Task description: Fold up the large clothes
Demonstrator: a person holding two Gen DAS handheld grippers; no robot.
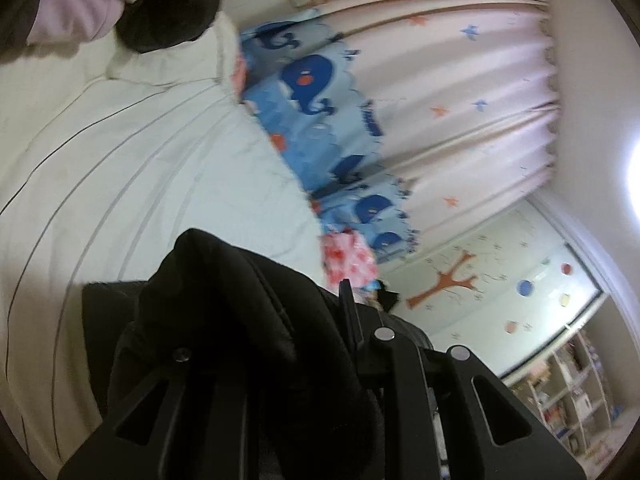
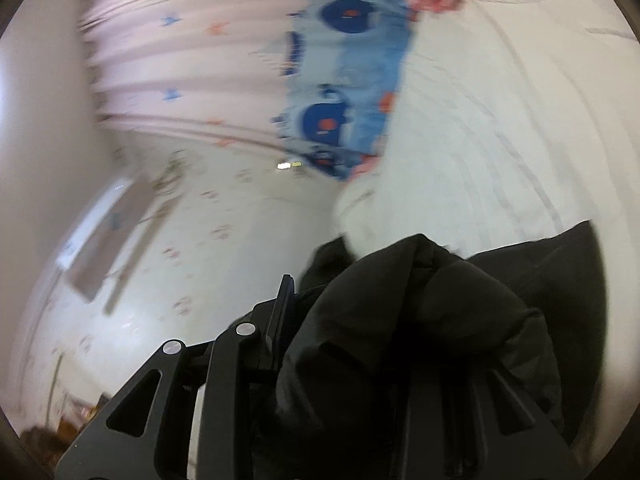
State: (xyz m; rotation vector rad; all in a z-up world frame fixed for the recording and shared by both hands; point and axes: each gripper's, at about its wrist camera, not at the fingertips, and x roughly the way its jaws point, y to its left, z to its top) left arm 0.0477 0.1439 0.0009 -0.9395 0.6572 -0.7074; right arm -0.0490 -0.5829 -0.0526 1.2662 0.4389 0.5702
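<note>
A large black padded garment (image 1: 224, 320) is bunched between the fingers of my left gripper (image 1: 304, 336), which is shut on it and holds it up over the white striped bed cover (image 1: 140, 168). The same black garment (image 2: 420, 320) fills my right gripper (image 2: 360, 340), which is shut on it too. The fabric hides one finger of each gripper; the other fingertip (image 1: 346, 300) stands bare beside it. Both views are tilted and blurred.
A curtain with blue whales (image 1: 360, 128) hangs beyond the bed. A pink flowered cloth (image 1: 348, 260) lies at the bed's edge. A dark and pink item (image 1: 120, 4) lies at the top left. A shelf unit (image 1: 568, 392) stands by the wall.
</note>
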